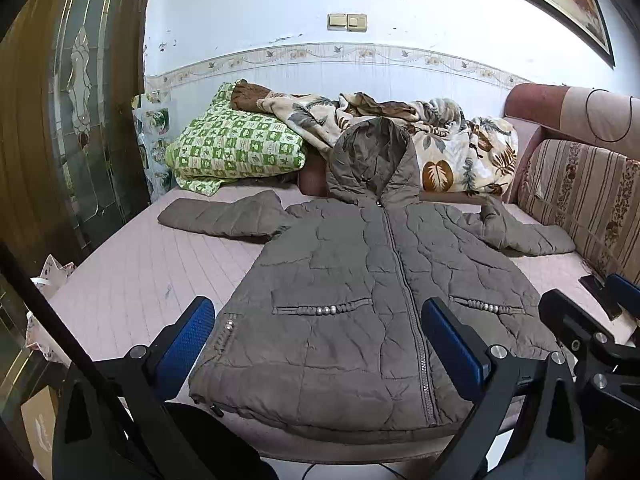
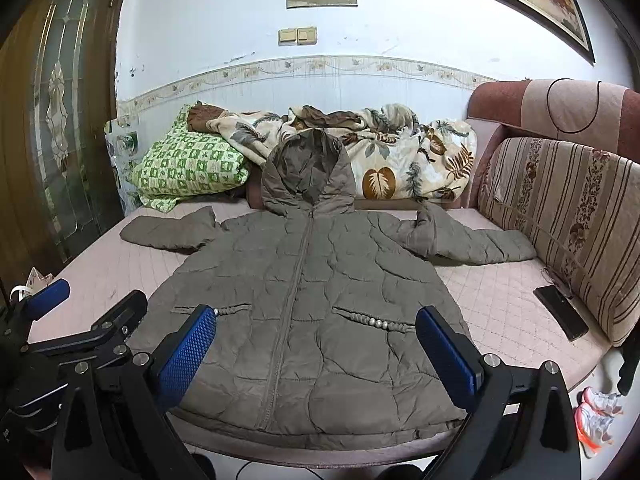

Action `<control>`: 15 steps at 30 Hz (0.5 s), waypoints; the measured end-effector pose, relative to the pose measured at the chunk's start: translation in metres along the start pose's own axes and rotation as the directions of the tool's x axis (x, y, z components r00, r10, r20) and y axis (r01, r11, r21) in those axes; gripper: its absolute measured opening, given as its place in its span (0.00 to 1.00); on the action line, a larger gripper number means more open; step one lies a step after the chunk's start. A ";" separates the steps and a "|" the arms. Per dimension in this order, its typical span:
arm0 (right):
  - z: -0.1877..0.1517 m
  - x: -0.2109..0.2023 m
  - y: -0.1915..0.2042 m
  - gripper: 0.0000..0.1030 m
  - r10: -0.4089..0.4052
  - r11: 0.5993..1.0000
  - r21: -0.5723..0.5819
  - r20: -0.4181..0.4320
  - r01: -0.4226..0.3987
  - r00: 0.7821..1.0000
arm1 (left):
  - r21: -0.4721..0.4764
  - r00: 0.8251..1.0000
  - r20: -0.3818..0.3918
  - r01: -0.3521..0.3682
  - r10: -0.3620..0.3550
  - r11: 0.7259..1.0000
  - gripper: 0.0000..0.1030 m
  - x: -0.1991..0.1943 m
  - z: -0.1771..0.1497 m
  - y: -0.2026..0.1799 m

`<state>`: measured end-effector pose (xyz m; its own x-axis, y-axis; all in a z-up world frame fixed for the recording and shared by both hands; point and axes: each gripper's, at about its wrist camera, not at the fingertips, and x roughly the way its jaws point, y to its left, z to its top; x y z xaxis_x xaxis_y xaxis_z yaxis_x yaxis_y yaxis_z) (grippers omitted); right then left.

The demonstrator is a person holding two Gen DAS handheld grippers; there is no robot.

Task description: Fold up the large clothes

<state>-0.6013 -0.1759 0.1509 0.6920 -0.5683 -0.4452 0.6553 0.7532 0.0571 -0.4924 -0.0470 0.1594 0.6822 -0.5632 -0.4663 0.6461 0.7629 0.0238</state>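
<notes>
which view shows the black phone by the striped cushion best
The right wrist view: the whole black phone lies unobstructed on the bed. In the left wrist view only part of it shows, behind the right gripper.

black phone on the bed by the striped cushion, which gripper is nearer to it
Right. The right gripper hovers open over the grey quilted jacket's hem, with the black phone just off to its right. The left gripper is over the jacket's other half, farther from it.
</notes>
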 end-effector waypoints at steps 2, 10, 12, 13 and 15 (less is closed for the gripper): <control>0.000 0.000 0.000 0.98 0.001 1.000 0.000 -0.002 -0.001 1.000 | 0.003 1.000 -0.008 -0.001 0.001 1.000 1.00 0.001 0.000 -0.001; -0.002 -0.002 -0.001 0.98 0.006 1.000 0.005 -0.004 -0.006 1.000 | 0.006 1.000 -0.014 -0.001 0.001 1.000 1.00 0.001 -0.001 -0.002; -0.002 -0.002 -0.001 0.98 0.008 1.000 0.006 -0.007 -0.008 1.000 | 0.007 1.000 -0.017 -0.003 0.003 1.000 1.00 0.002 -0.002 -0.001; -0.002 -0.002 -0.001 0.98 0.008 1.000 0.010 -0.007 -0.008 1.000 | 0.007 1.000 -0.019 -0.003 0.003 1.000 1.00 0.002 -0.002 -0.001; -0.001 -0.001 -0.001 0.98 0.008 1.000 0.013 -0.010 -0.008 1.000 | 0.008 1.000 -0.024 -0.005 0.005 1.000 1.00 0.002 -0.002 0.001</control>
<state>-0.6037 -0.1756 0.1502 0.6941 -0.5586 -0.4541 0.6536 0.7534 0.0723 -0.4911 -0.0472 0.1570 0.6771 -0.5519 -0.4869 0.6458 0.7628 0.0334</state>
